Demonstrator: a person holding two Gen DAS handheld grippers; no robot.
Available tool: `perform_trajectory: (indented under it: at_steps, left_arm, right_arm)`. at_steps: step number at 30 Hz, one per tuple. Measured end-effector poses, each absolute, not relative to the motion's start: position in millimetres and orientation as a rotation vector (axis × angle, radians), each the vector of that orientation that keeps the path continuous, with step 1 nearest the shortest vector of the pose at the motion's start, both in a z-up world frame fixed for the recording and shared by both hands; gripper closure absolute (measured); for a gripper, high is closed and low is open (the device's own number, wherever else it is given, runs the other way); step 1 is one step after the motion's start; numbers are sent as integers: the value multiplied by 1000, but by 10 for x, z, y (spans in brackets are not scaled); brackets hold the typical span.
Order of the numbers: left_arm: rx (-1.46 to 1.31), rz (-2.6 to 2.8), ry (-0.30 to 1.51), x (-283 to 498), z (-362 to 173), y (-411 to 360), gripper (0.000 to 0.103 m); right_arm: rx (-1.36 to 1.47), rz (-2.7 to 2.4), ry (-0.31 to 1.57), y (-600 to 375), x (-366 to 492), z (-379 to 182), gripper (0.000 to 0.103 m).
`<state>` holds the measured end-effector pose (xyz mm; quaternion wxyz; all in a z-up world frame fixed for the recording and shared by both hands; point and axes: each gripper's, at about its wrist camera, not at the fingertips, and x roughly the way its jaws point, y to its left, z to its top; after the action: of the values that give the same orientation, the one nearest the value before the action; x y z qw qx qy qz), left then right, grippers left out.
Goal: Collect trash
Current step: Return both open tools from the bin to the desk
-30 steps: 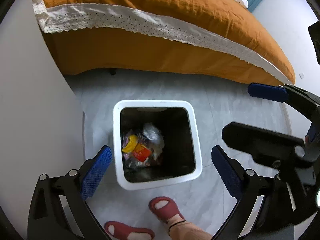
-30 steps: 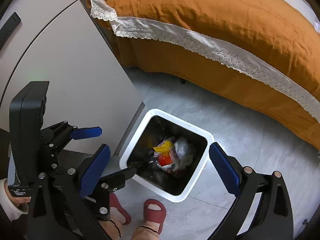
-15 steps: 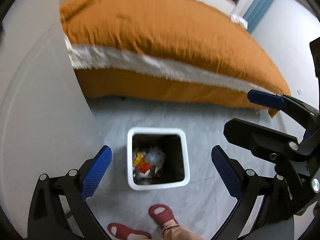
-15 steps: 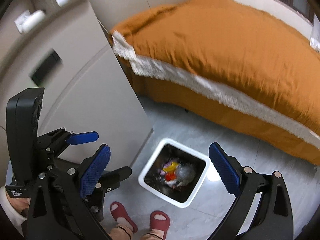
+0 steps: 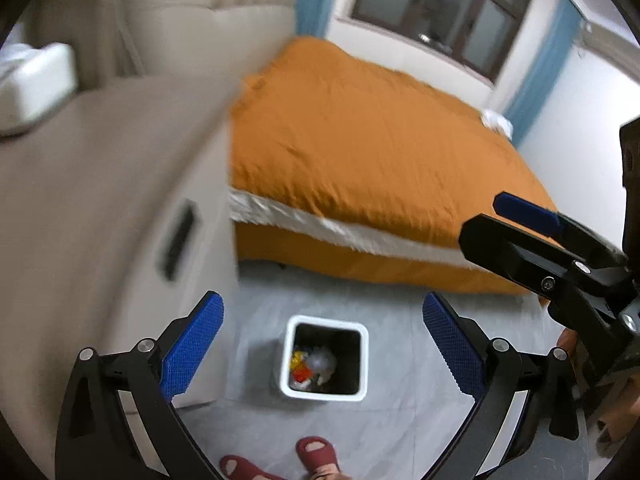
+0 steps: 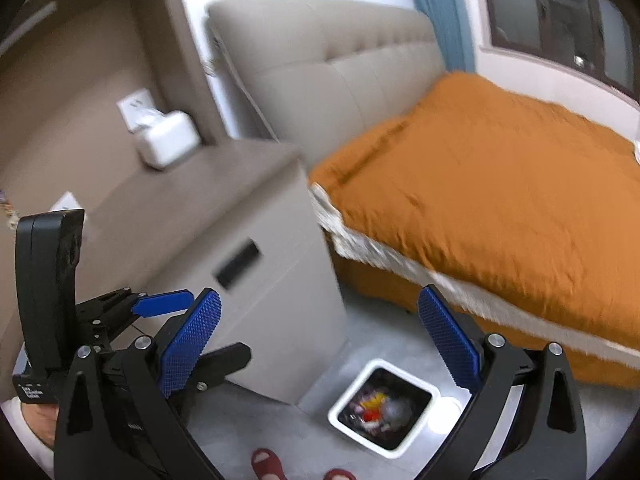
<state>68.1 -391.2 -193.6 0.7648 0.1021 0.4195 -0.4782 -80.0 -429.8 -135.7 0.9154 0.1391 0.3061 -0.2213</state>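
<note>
- Left gripper [image 5: 322, 346] spread wide, blue-padded fingers [image 5: 192, 344] far apart, nothing between them; held high above the floor, looking down.
- Right gripper [image 6: 320, 340] likewise spread wide and empty, blue fingertips [image 6: 448, 340] well apart.
- Seen in each other's view: right gripper at the right edge of the left wrist view, left gripper at the lower left of the right wrist view, a hand [image 6: 38, 420] in a pale sleeve gripping its handle.
- Straight below, between the left fingers in the picture: white square trash bin [image 5: 324, 358] standing upright on the grey tiled floor [image 5: 400, 420], dark inside.
- In the bin: trash [image 5: 310, 368], a yellow and red wrapper beside crumpled clear plastic, lying at the bottom; finer detail too small to tell.
- Same bin in the right wrist view low and right of centre, near the right finger in the picture.
- Just below the bin: two red slippers [image 5: 318, 454] on the person's feet, toes pointing toward it.
- Left of the bin, just beside it: beige nightstand [image 6: 256, 280] with a dark recessed handle on its front.
- On the nightstand top: white box-shaped object [image 6: 166, 144], blurred, close to a white wall socket [image 6: 136, 110].
- Beyond the bin: bed with an orange duvet [image 5: 380, 152], white lace trim along its lower edge, padded beige headboard [image 6: 332, 68].
- Farthest back: dark window [image 5: 440, 12] with blue curtains [image 5: 540, 64] at either side.
- Much of both views smeared by motion blur.
</note>
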Motion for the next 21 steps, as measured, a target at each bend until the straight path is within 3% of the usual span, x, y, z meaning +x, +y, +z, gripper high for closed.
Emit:
perform_trajectory:
  at_steps: [10, 21]
  left_arm:
    - [128, -687, 743, 1111, -1157, -2596, 5]
    - [-1, -296, 702, 1596, -998, -887, 5]
  right_arm:
    - [155, -183, 546, -3580, 64, -767, 5]
    - [3, 132, 546, -2470, 1192, -489, 5]
